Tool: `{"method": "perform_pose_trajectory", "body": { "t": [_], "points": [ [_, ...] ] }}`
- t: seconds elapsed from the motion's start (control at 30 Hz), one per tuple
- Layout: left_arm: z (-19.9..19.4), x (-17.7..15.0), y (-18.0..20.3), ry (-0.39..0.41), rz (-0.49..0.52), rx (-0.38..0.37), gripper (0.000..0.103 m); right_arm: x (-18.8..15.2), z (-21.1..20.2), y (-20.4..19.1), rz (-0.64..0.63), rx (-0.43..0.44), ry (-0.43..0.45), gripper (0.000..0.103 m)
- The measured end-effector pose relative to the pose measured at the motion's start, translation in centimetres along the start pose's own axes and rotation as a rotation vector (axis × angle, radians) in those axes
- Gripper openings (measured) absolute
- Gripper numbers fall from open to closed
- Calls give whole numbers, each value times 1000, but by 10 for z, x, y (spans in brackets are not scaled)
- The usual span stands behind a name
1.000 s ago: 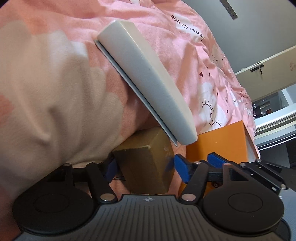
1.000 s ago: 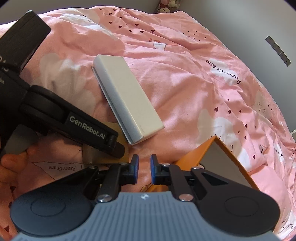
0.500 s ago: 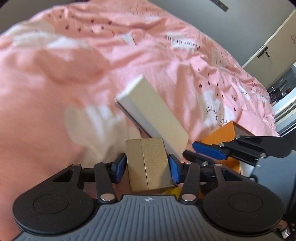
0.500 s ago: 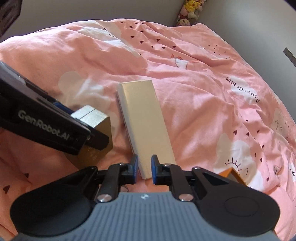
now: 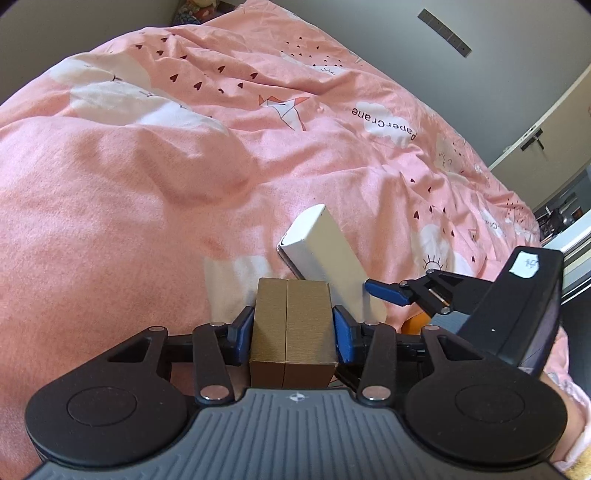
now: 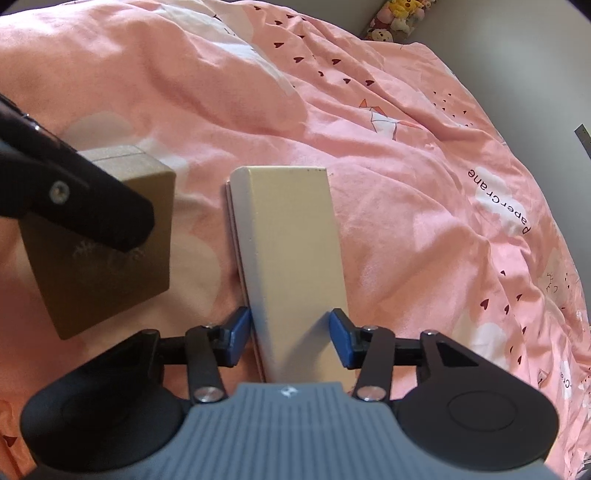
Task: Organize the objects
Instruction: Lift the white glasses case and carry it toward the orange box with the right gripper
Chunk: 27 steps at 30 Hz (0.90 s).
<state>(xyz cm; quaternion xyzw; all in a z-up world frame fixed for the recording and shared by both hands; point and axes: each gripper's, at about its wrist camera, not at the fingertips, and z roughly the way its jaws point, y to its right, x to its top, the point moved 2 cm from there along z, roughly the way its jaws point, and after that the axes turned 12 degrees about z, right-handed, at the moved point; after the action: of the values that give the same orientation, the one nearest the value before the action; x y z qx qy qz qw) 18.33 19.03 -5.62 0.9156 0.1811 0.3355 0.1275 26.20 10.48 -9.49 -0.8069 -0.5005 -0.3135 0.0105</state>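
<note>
A gold box (image 5: 291,325) hangs just above the pink duvet (image 5: 147,184) with my left gripper (image 5: 293,330) shut on it. Its jaws are still closing, both blue pads flat on the box's sides. In the right wrist view the same gold box (image 6: 99,266) floats at the left under the left gripper's fingers (image 6: 85,206). A long white box (image 6: 291,251) lies flat on the duvet. My right gripper (image 6: 290,328) straddles its near end. Its jaws are opening, the white box between them, the pads not squeezing it. The white box (image 5: 325,251) shows behind the gold one.
A corner of an orange box (image 5: 413,325) peeks out under the right gripper's finger (image 5: 388,291). Rumpled duvet (image 6: 406,184) spreads in every direction. Plush toys (image 6: 399,18) sit at the bed's far end. A cupboard door (image 5: 546,122) stands beyond the bed.
My left gripper closed on the gold box and lifted it off the duvet. My right gripper swung from the orange box to the white box and opened its shut jaws around it.
</note>
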Motion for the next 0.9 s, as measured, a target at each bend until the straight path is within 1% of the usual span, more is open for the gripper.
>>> {"method": "perform_pose_trajectory", "body": {
  "t": [0.07,0.23,0.27,0.3,0.4,0.53,0.63,0.73,0.83,0.87,0.9],
  "points": [
    [-1,0,-4,1,-19,-12,51,3,4,0,4,6,-5,51],
    [-4,1,-5,6,-24,-14,51,6,9,2,38,20,-28,51],
    [-5,0,-5,6,-26,-14,51,7,9,5,61,25,-33,49],
    [-6,0,-5,7,-29,-14,51,8,7,8,95,34,-40,44],
    [-11,-2,-6,7,-28,-13,51,7,-3,15,191,56,-43,35],
    [-20,-6,-6,4,-24,-12,51,0,-20,17,290,90,-48,29],
    [-26,-10,-5,5,-14,-11,51,-8,-41,18,407,162,-58,25],
    [-32,-15,-4,0,-5,-11,51,-21,-62,20,561,288,-89,24],
    [-37,-23,-3,-10,8,-11,51,-40,-73,17,701,415,-142,21],
    [-37,-26,-3,-15,14,-13,51,-46,-74,16,742,451,-159,0],
    [-37,-28,-2,-19,20,-13,51,-52,-74,14,784,492,-181,0]
  ]
}}
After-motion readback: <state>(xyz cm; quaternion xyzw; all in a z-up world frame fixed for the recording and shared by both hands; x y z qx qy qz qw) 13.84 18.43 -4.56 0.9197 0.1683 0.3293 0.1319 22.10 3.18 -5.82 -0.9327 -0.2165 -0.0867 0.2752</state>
